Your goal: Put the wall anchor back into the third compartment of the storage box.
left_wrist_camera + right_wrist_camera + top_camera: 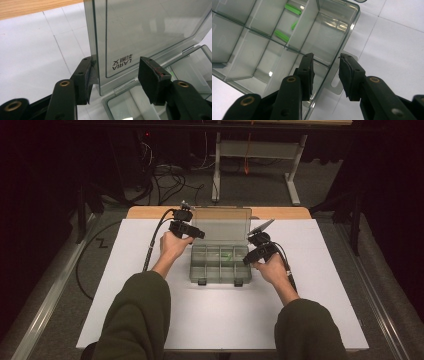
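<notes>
Smoky translucent plastic forms the organiser box, which is sitting at the middle of the white table with its long axis running left to right across the high view. Its lid is standing open, rising from the far hinge edge and facing the person. The left gripper is straddling the lid's left edge near the hinge; its jaws are spread, one on each side of the panel, and whether either pad is touching it cannot be told. The right gripper is straddling the box's right side wall, jaws spread and not visibly pressing. Green pieces are lying in one inner compartment.
</notes>
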